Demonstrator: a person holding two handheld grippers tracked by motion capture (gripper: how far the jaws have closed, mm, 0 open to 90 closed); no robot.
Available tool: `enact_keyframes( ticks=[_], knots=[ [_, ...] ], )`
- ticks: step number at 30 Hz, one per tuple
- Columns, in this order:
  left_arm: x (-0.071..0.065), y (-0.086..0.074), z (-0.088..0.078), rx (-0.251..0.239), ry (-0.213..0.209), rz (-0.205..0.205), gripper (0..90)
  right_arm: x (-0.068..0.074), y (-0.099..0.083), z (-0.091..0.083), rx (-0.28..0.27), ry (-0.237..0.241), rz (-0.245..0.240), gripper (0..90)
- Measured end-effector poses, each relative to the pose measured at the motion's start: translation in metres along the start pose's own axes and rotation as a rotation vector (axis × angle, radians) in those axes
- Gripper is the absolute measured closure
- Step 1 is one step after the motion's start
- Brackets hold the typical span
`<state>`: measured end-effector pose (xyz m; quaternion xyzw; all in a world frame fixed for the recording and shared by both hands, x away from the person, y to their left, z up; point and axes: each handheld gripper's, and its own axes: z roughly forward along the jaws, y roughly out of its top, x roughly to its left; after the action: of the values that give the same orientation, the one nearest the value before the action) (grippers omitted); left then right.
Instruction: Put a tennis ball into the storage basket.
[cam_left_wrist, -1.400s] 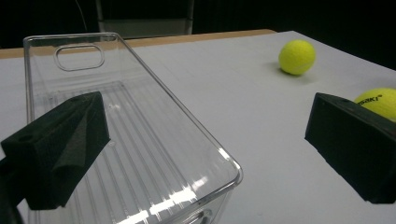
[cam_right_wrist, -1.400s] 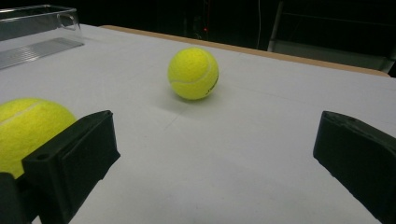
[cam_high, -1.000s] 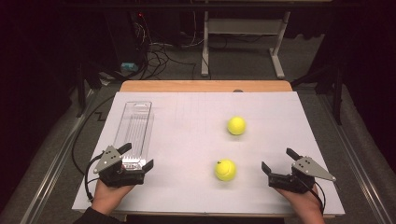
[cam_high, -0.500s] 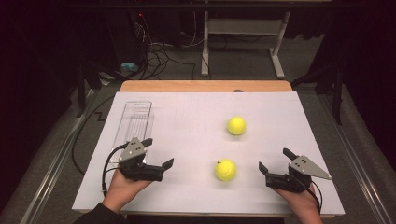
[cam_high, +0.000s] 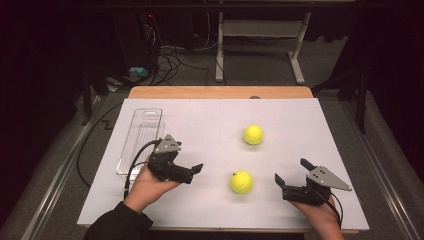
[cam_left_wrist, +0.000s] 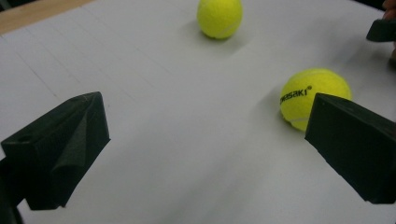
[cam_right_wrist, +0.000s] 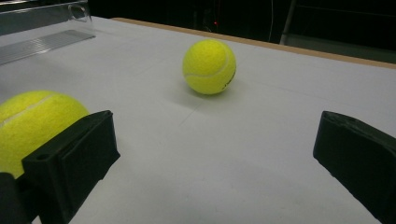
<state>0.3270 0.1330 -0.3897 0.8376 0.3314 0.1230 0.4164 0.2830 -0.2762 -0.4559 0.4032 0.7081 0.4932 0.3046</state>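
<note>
My right jaw covers part of the near ball (cam_right_wrist: 32, 123), left edge cuts it, ball's print beyond too small to read

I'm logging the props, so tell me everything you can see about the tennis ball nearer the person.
The nearer tennis ball is bright yellow-green felt with a pale curved seam and small black lettering on its side. It rests on the white table cover, untouched, between the open left gripper and open right gripper.
</note>
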Motion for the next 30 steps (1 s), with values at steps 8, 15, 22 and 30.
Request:
enact_keyframes(
  ticks=[8, 15, 22, 30],
  knots=[
    [-0.009, -0.003, 0.021, 0.224, 0.024, 0.040, 0.6, 0.004, 0.002, 0.003, 0.005, 0.016, -0.001, 0.0],
    [-0.020, -0.009, 0.031, 0.345, 0.013, 0.061, 0.6, 0.009, 0.003, 0.005, 0.010, 0.041, -0.003, 0.0],
    [-0.026, -0.011, 0.037, 0.447, -0.006, 0.082, 1.4, 0.017, 0.004, 0.007, 0.022, 0.076, -0.017, 0.0],
    [-0.029, -0.013, 0.043, 0.509, -0.025, 0.095, 1.2, 0.034, 0.010, 0.015, 0.055, 0.144, -0.022, 0.0]
  ],
)
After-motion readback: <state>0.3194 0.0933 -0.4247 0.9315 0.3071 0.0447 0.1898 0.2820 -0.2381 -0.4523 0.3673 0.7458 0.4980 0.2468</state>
